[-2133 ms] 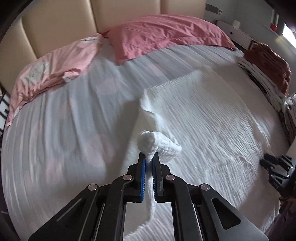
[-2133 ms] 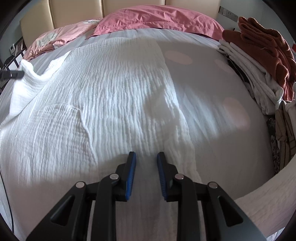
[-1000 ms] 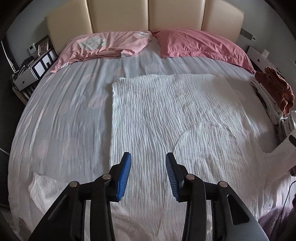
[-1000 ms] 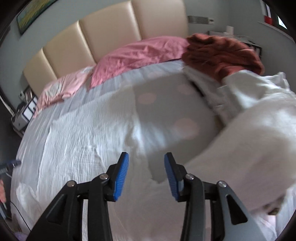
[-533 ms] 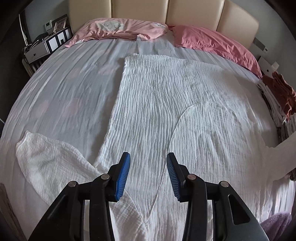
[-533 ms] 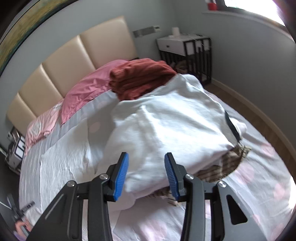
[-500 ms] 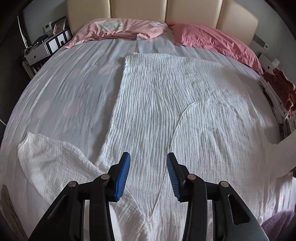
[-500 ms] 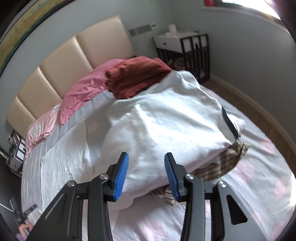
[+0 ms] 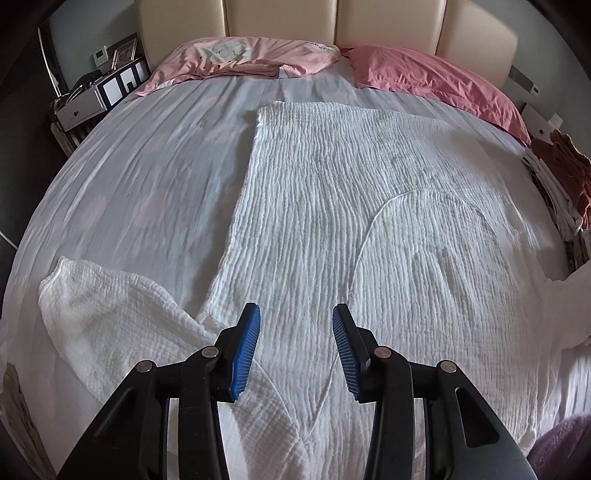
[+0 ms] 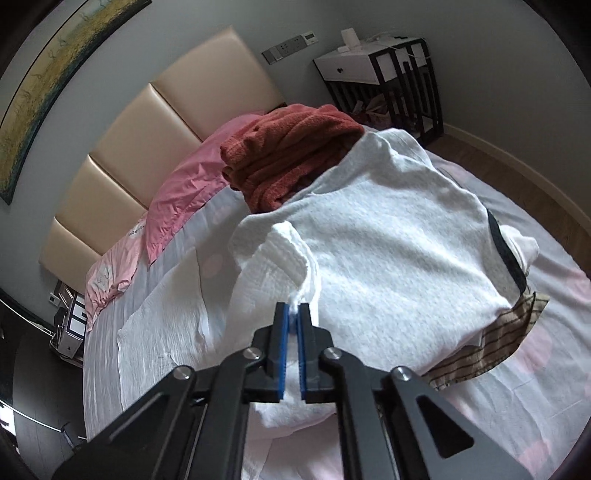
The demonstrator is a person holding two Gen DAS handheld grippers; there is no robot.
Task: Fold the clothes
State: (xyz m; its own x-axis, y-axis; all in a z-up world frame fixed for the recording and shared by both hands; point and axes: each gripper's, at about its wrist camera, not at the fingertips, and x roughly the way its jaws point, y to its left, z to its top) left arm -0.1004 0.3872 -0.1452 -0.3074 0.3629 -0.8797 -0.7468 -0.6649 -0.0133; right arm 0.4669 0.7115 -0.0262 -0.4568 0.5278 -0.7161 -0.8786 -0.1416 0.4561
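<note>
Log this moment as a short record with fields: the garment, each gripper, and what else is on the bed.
garment: white crinkled garment spread flat on the bed, one sleeve lying out to the side
left gripper: open, above the garment's near end, holding nothing
right gripper: shut on the garment's other sleeve, lifting it
pile: rust-red towel on top of a white knit top and a striped item
pillows: two pink pillows by the headboard

Two pink pillows (image 9: 424, 79) lie along the bed's head edge against a beige padded headboard (image 9: 332, 18); a nightstand (image 10: 384, 70) stands beside the bed.
</note>
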